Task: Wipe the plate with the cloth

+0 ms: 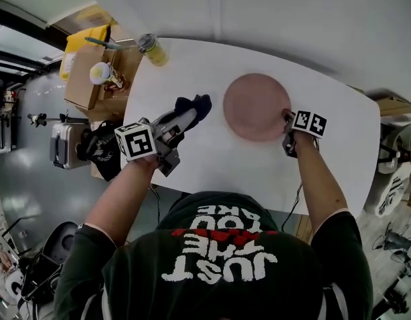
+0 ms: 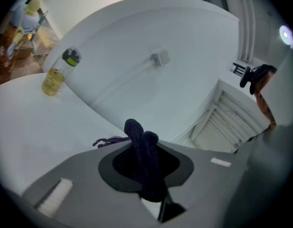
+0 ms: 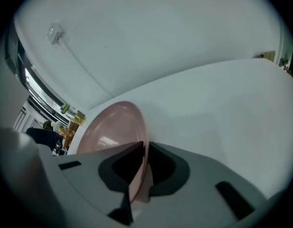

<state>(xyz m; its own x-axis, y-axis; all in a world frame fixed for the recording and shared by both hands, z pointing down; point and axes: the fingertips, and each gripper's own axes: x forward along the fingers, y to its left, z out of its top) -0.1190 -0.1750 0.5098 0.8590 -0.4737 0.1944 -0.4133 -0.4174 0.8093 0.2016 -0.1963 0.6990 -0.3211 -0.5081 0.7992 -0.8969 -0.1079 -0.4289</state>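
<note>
While the right gripper (image 1: 287, 120) is clamped on the near rim of the pink plate (image 1: 255, 105), the left gripper (image 1: 190, 117) grips the dark cloth (image 1: 197, 103). The cloth bunches past its fingertips, just short of the plate's other edge. Bare white table (image 1: 212, 162) lies open around both. Whether the plate is lifted cannot be told.

Head view sits above the person, faces steeply down, takes in the whole table (image 1: 212, 165). Left gripper view rides low on left gripper (image 1: 190, 117), faces far across the table to the wall, bottle (image 2: 55, 75) far left. Right gripper view rides right gripper (image 1: 287, 120), very near plate (image 3: 113, 127) rim, faces left. All share table and bottle; both gripper views share wall box (image 2: 159, 57)
</note>
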